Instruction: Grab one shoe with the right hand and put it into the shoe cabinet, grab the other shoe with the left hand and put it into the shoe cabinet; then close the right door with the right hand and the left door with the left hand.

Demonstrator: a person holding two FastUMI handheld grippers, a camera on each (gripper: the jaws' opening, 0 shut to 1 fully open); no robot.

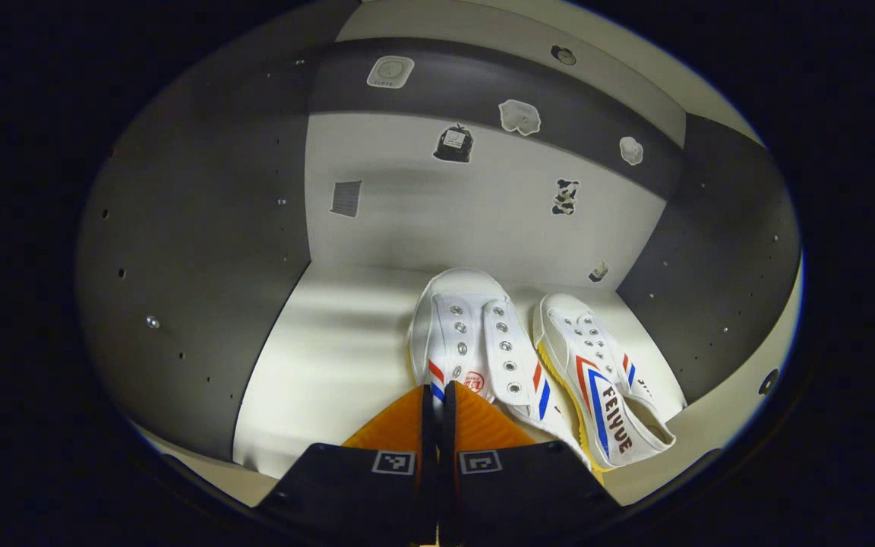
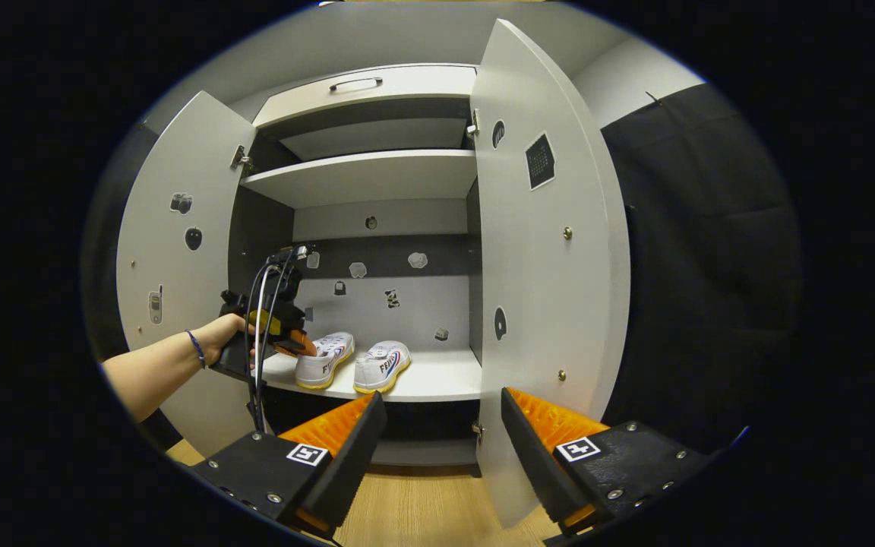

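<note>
Two white canvas shoes with red and blue stripes stand side by side on the cabinet's lower shelf [image 1: 316, 349]. In the left gripper view my left gripper [image 1: 437, 389] is shut on the heel rim of the nearer shoe [image 1: 468, 334], with the other shoe [image 1: 597, 365] just right of it. The right gripper view shows the same left gripper [image 2: 293, 342] at the heel of the left shoe [image 2: 323, 361], beside the second shoe [image 2: 382, 365]. My right gripper [image 2: 443, 410] hangs open and holds nothing in front of the cabinet, below the shelf [image 2: 437, 376].
Both cabinet doors stand open: the left door [image 2: 179, 251] and the right door [image 2: 536, 266], whose edge is just past my right finger. A person's hand [image 2: 217, 338] holds the left gripper. Upper shelves [image 2: 361, 175] sit above; wooden floor [image 2: 422, 501] below.
</note>
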